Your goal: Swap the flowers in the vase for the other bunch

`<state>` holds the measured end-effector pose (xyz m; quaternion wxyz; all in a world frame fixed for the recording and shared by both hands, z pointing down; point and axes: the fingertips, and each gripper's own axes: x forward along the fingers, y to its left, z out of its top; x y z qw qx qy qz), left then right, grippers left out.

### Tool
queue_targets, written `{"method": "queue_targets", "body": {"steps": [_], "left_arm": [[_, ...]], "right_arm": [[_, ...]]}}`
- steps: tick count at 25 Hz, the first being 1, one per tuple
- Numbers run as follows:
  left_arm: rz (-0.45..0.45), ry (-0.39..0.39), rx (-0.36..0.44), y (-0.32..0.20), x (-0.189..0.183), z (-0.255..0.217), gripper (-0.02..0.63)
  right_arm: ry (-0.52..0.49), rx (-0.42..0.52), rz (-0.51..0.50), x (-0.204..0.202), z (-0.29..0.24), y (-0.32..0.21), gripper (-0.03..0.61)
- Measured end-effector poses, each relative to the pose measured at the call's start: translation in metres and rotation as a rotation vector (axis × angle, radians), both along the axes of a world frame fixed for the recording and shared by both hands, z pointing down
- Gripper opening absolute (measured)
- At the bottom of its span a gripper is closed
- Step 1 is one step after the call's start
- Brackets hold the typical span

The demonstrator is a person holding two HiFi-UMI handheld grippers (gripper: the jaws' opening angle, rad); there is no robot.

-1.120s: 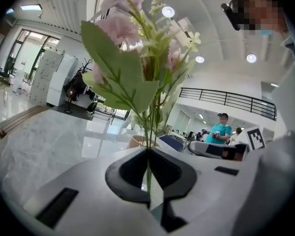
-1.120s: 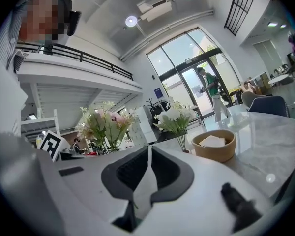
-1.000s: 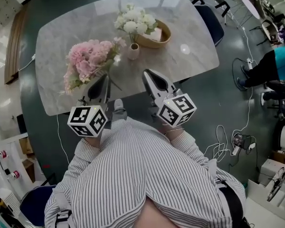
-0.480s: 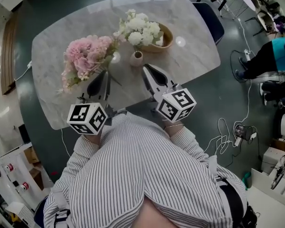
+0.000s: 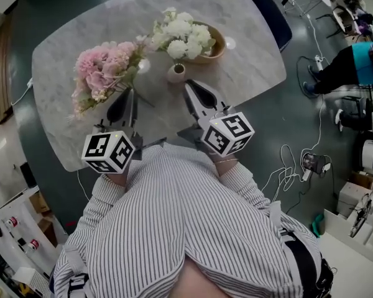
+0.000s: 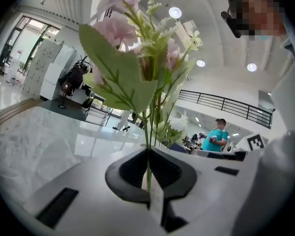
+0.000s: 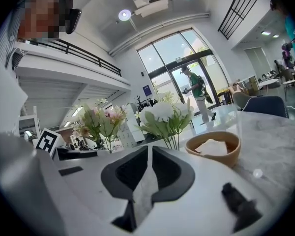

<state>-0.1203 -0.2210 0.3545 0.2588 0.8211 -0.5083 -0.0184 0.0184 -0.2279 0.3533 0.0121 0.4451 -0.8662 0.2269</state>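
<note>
- Left gripper [image 5: 127, 95]: clamped on the stems of the pink bunch [image 5: 102, 73], blooms leaning ahead-left.
- Right gripper [image 5: 190, 87]: jaws together, empty.
- Vase [image 5: 176, 73], white flowers [image 5: 183, 33] upright inside: just ahead of the right gripper's tip, nearer it than the left.

The pale marble table [image 5: 252, 64] bears a small vase [image 5: 176, 74] of white flowers [image 5: 181, 32], and just behind it a wooden bowl [image 5: 219, 43] with something white inside.
</note>
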Motion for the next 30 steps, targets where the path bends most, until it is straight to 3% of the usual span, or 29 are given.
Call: {"method": "queue_targets", "body": {"steps": [13,16,30], "left_arm": [[-0.094,0.002,-0.052,-0.013,0.000,0.012,0.021],[-0.106,0.003,-0.068,-0.015,0.000,0.018,0.022],[-0.132,0.016,-0.125,-0.021,-0.001,0.042,0.023]], "right_arm": [[0.021,-0.071,-0.026,0.013,0.018,-0.023,0.021],[0.012,-0.097,-0.041,0.015,0.025,-0.029,0.095],[0.107,-0.117,-0.088,0.008,0.054,-0.064,0.152]]}}
